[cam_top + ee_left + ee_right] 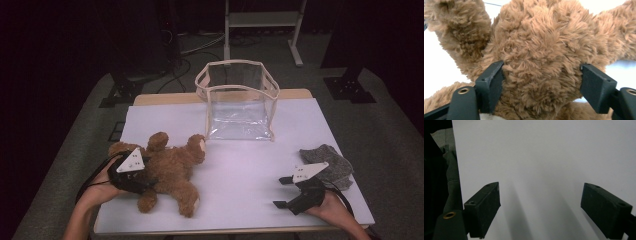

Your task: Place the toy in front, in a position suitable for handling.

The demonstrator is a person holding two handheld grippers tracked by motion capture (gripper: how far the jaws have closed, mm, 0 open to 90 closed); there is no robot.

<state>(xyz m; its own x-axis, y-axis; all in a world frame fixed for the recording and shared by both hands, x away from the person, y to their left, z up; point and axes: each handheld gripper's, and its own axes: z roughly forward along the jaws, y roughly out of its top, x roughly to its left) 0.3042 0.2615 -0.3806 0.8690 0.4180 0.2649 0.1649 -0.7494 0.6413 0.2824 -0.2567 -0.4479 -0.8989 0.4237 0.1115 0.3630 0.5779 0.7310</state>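
- High view: two forearms enter from the bottom edge, each hand gripping a black tool topped by a grey three-cornered plate. At lower left, the left tool [142,181] lies low over the midriff of a teddy bear [172,167], wrist turned inward toward the centre of the surface [240,150]. At lower right, the right tool [282,192] rests on the surface with its jaws pointing left, spread wide and holding nothing.
- High view, materials: the bear is brown, shaggy plush, sprawled flat with limbs splayed; the surface is smooth and white. Behind the bear stands a clear plastic bag [239,102], boxy, open at the top, with a beige trim band along its rim. A grey knitted cloth [330,162] lies crumpled just beyond the right hand.
- Left gripper view: the two blocky black jaws flank the bear's rounded furry body [541,62], one on each side at mid width; the pads touch the pile on both sides and the fur bulges between them. Limbs spread away toward the upper left and upper right.
- Right gripper view: the right tool [540,210] shows its matte black jaws far apart over bare white surface [544,157], casting soft shadows; nothing lies between them.
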